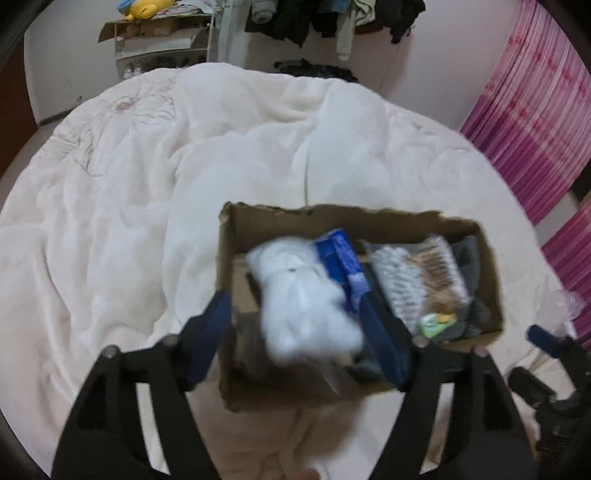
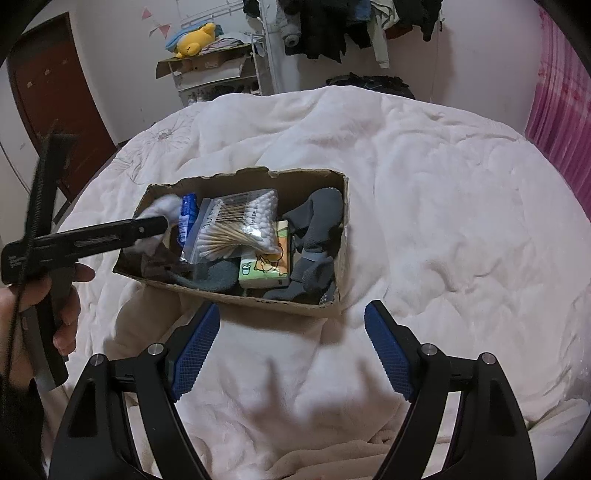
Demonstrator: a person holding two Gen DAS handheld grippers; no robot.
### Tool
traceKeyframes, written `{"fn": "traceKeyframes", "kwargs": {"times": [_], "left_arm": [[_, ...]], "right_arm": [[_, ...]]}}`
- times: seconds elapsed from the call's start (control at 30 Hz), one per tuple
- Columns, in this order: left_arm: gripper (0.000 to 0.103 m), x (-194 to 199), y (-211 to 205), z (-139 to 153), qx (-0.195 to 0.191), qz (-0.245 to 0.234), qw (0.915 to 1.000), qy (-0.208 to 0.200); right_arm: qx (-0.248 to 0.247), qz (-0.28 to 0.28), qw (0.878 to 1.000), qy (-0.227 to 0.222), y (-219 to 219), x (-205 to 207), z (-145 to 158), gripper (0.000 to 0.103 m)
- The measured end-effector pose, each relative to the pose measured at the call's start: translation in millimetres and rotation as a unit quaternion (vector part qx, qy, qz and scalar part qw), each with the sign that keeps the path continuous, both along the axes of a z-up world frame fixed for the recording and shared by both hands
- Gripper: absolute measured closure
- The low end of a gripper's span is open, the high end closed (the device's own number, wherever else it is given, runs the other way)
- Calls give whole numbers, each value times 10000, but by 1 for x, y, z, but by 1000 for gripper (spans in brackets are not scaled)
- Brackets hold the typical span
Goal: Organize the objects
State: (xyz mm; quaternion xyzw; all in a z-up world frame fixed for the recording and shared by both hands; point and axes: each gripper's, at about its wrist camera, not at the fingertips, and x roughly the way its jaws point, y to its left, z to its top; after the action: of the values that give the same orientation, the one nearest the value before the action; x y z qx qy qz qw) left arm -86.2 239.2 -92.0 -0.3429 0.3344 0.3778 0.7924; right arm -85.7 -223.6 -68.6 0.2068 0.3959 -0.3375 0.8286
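Note:
A torn cardboard box (image 2: 334, 295) sits on the white quilt; it also shows in the left wrist view (image 1: 493, 258). It holds a bag of cotton swabs (image 2: 236, 225), a blue packet (image 2: 187, 214), a tissue pack (image 2: 264, 269) and grey socks (image 2: 317, 221). My left gripper (image 1: 299, 332) hangs over the box's left end, jaws wide apart, with a blurred white bundle (image 1: 303, 295) between them and free of both pads. My right gripper (image 2: 291, 347) is open and empty over the quilt in front of the box.
The white quilt (image 2: 443, 206) covers the whole bed. A shelf with a cardboard box and yellow plush (image 2: 195, 40) stands behind, beside hanging dark clothes (image 2: 332, 26). A pink curtain (image 1: 535, 110) is at the right, a brown door (image 2: 55, 110) at the left.

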Motion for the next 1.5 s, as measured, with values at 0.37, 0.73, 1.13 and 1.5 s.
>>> {"fn": "traceKeyframes", "kwargs": {"times": [0.37, 0.73, 1.13, 1.5], "left_arm": [[17, -39, -52, 46, 607, 55, 9981, 13], [17, -74, -152, 90, 1267, -91, 9918, -125], [16, -107, -234, 114, 1675, -15, 9850, -416], [16, -118, -266, 108, 1650, -376, 9851, -323]], "right_arm": [[-101, -26, 9999, -83, 24, -13, 16, 20], [-280, 88, 9994, -175, 69, -33, 45, 20], [-514, 213, 9981, -274, 126, -63, 70, 20], [-642, 103, 9969, -439, 158, -95, 82, 20]]}}
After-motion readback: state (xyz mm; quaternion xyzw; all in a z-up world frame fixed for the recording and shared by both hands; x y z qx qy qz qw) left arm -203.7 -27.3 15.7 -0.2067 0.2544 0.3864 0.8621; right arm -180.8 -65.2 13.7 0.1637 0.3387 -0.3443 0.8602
